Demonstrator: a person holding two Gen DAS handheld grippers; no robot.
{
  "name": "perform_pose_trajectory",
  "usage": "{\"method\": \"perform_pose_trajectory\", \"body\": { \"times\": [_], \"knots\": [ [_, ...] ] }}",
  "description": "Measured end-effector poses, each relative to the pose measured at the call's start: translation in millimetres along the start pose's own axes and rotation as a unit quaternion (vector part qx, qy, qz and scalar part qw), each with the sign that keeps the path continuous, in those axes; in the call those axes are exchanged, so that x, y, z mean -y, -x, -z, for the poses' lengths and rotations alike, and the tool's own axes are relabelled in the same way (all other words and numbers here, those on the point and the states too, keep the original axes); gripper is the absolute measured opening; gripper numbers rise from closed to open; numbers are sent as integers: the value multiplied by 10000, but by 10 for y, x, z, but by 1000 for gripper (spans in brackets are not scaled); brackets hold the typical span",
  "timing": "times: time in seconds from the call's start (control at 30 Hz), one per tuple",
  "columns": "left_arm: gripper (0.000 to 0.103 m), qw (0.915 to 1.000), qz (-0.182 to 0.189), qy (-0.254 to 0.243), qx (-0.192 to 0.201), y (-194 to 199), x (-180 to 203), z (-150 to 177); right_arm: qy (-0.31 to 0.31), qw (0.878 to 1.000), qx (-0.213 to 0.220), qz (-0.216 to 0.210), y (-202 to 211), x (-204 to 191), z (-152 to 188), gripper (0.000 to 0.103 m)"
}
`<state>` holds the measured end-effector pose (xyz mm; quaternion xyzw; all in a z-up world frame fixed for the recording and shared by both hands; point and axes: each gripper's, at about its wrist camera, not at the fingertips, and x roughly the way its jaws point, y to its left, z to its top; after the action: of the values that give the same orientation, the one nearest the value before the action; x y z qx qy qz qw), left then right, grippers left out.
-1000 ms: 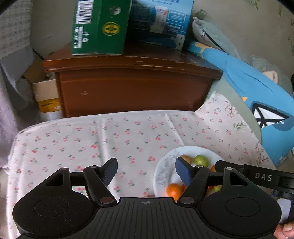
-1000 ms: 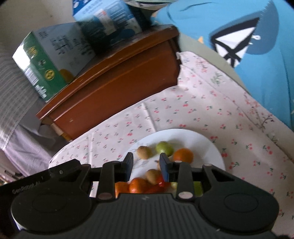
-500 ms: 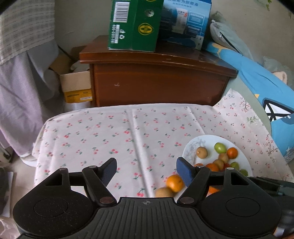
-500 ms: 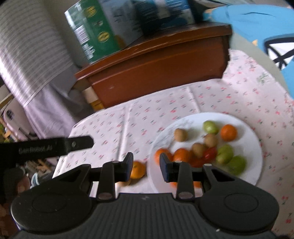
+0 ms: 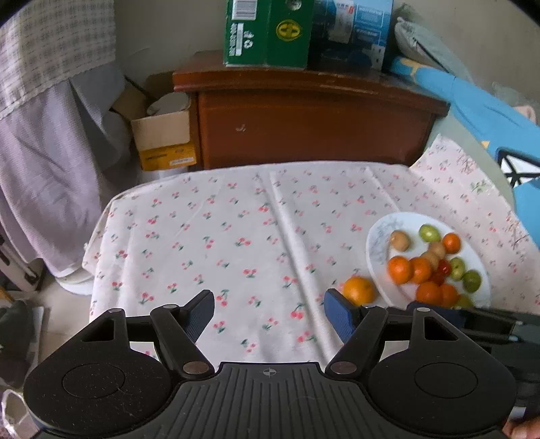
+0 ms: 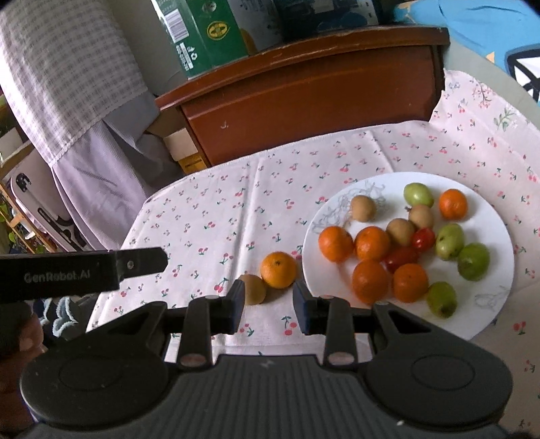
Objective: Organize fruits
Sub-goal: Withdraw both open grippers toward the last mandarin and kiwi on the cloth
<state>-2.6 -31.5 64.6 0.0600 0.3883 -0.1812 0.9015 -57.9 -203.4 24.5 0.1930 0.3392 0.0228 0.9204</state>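
Observation:
A white plate (image 6: pixel 489 216) on the cherry-print tablecloth (image 6: pixel 216 216) holds several oranges, green fruits, brown fruits and two red tomatoes. One orange (image 6: pixel 278 270) and a brown fruit (image 6: pixel 253 288) lie loose on the cloth just left of the plate. My right gripper (image 6: pixel 268 300) hovers just before them, its jaws a narrow gap apart with nothing between. In the left wrist view the plate (image 5: pixel 378 236) is at the right and the loose orange (image 5: pixel 359 289) sits just beyond the right finger. My left gripper (image 5: pixel 268 310) is open wide over bare cloth.
A brown wooden cabinet (image 5: pixel 314 128) stands behind the table with a green box (image 5: pixel 266 33) and a blue box (image 5: pixel 351 30) on top. A cardboard box (image 5: pixel 162 141) sits on the floor at left, near hanging fabric. A blue cushion (image 5: pixel 489 111) lies at right.
Both cameras have drawn back from the plate and shifted left. The right view has rolled level. The loose orange and brown fruit have come into view. Neither gripper's gap has visibly changed.

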Motion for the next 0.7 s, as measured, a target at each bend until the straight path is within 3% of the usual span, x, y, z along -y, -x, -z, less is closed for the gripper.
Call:
{"method": "perform_pose_trajectory", "body": {
  "times": [0.2,0.43,0.7],
  "knots": [
    [72,9998,-62,136,-99,-68,-100,45,159,9998,-12,126,-148,-30,-5,33],
    [72,9998,-9,119,-127,-129,-101,71,-492,9985,-217,-33,-318,55,2,33],
    [72,9997,-170,-3,-194,-191,-124,112,-1211,9925,-166,76,-445,135,-33,36]
  ]
}}
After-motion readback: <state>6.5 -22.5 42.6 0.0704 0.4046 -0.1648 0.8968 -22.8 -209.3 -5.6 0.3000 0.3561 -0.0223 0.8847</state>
